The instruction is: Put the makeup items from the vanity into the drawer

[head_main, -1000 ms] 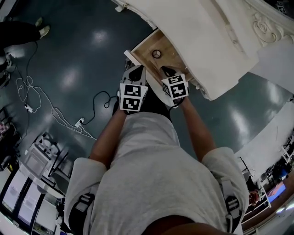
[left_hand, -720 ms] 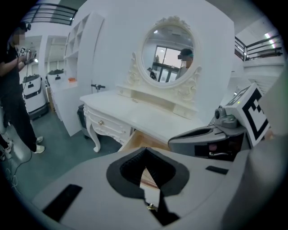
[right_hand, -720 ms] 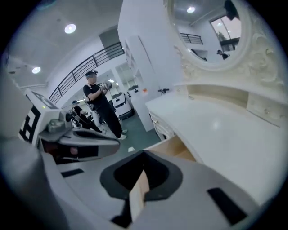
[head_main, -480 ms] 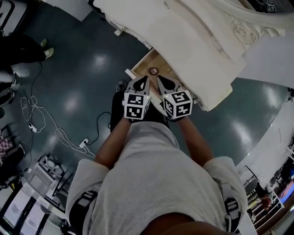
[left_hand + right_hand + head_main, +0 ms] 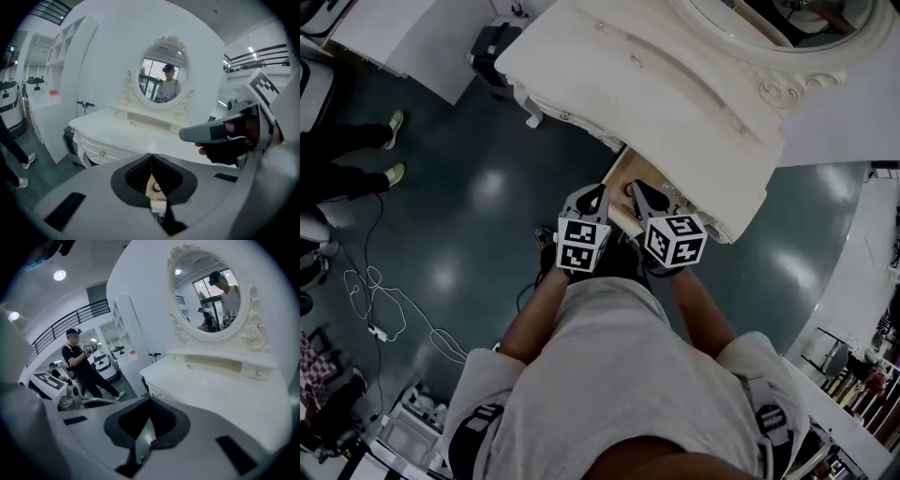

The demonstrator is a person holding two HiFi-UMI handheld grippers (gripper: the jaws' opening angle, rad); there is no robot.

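The white vanity (image 5: 656,84) fills the top of the head view, and I see no loose makeup item on its top (image 5: 140,136). Its wooden drawer (image 5: 630,173) stands partly open under the front edge. My left gripper (image 5: 594,190) and right gripper (image 5: 636,187) hover side by side over the drawer's front, both shut and holding nothing. In the left gripper view the shut jaws (image 5: 151,158) frame a small ring-shaped item (image 5: 156,187) lying on the drawer's wood, with the right gripper (image 5: 215,133) to the right. The right gripper's own jaws (image 5: 150,401) point over the vanity top (image 5: 220,390).
An oval mirror (image 5: 164,79) stands on the vanity's back. A person's legs (image 5: 356,159) show at the left on the dark floor, with cables (image 5: 384,319) below them. Another person in black (image 5: 77,359) stands by white carts. A black object (image 5: 492,42) sits by the vanity's left end.
The head view has swung up toward the vanity top. Less of the drawer's inside shows now, and the ring-shaped item has left that view. Both grippers stay together at the drawer's front.
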